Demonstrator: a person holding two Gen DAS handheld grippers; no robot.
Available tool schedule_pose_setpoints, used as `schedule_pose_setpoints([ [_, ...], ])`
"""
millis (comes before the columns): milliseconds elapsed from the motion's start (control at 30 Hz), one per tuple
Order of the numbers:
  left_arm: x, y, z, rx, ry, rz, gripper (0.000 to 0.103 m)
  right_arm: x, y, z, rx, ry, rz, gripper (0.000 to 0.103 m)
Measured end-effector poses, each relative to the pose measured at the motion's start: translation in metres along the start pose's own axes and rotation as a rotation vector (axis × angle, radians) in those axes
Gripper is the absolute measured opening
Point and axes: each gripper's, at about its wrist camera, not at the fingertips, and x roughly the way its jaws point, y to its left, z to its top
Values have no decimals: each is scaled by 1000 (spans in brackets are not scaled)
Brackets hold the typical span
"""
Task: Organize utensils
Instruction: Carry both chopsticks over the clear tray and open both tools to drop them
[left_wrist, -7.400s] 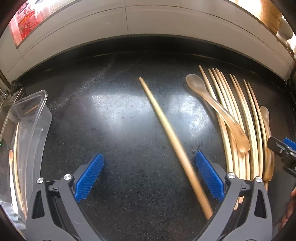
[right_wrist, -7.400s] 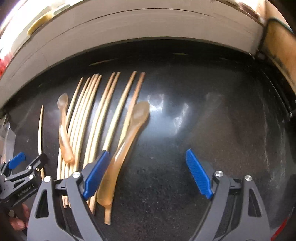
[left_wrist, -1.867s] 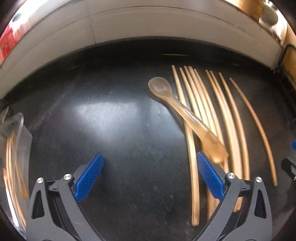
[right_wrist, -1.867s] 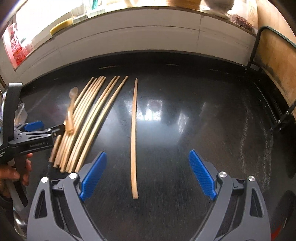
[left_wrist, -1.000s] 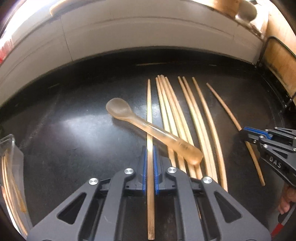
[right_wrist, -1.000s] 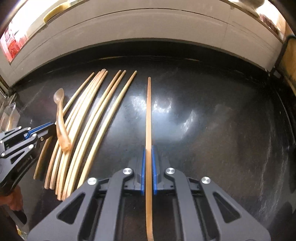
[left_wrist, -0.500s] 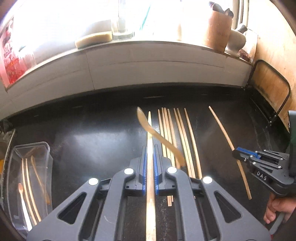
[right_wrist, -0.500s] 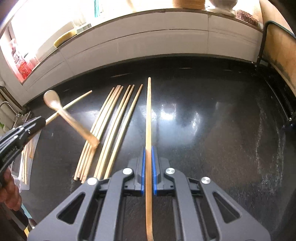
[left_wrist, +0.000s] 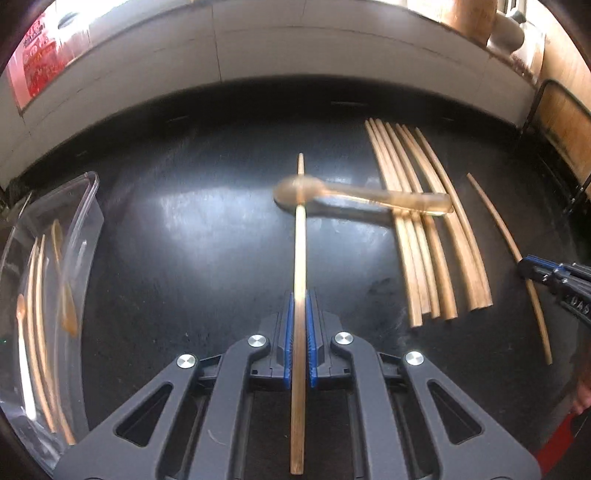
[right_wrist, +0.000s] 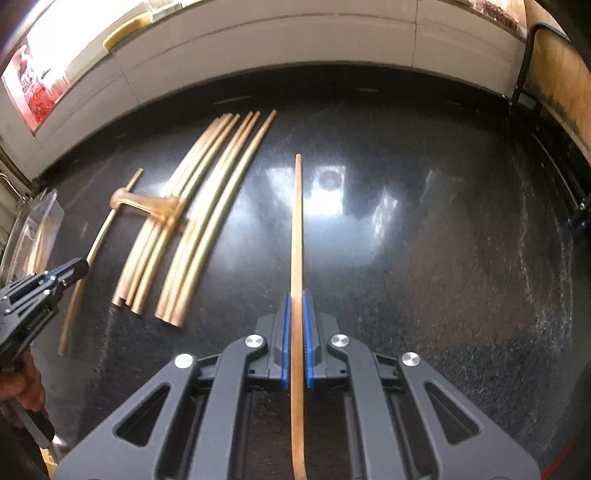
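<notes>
Two hand-held grippers work over a dark bench; each has a chopstick clamped between closed blue pads. The left gripper (left_wrist: 299, 334) grips its chopstick (left_wrist: 300, 240) low on the shaft, the stick running straight ahead between the fingers, its far tip pointing toward the back edge of the bench; a translucent spoon (left_wrist: 364, 195) lies across that tip, its handle end over a bundle of loose chopsticks (left_wrist: 424, 236) to the right. The right gripper (right_wrist: 296, 339) likewise clamps its own chopstick (right_wrist: 296, 236), well right of the bundle. By my reading the step in hand is carrying picked sticks to storage; a clear plastic box (left_wrist: 79, 236) at the bench's left edge already holds a few utensils. The next move likely calls for swinging the left stick over that box and letting go; the spoon may catch or be dragged along.
</notes>
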Motion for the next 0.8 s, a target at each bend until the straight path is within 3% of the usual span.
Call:
schedule_pose_setpoints([
  [100,4,0,2,9,-22,21,6,2,-2,3,-4,-1,-18,7],
  [167,8,-3,6,30,-20,30,13,5,-5,6,1,-5,-29,7],
  [200,9,-3,8,38,-19,27,21,6,-6,8,5,-5,-27,7],
  [267,14,-6,14,50,-11,26,67,8,-8,14,8,2,-20,12],
  [300,15,-7,17,55,-15,33,67,9,-9,16,7,4,-30,16],
  [333,18,-9,19,69,-18,39,67,7,-8,17,3,1,-34,31],
  [367,19,-11,21,71,-15,31,59,6,-8,17,-3,-8,-41,41],
  [400,19,-12,22,62,-23,11,52,6,-7,18,-13,-14,-56,41],
  [467,16,-12,19,64,-32,20,23,8,-4,16,-44,-12,-80,39],
  [500,15,-13,20,66,-34,22,17,7,-3,14,-53,-17,-77,36],
  [533,15,-14,20,71,-32,29,7,7,0,14,-66,-16,-71,20],
  [567,15,-14,20,73,-30,30,6,7,2,15,-72,-9,-69,8],
  [700,15,-13,25,64,-12,9,6,7,4,18,-58,8,-40,7],
  [800,-1,-9,31,53,-51,6,6,-9,2,21,-18,-35,1,7],
])
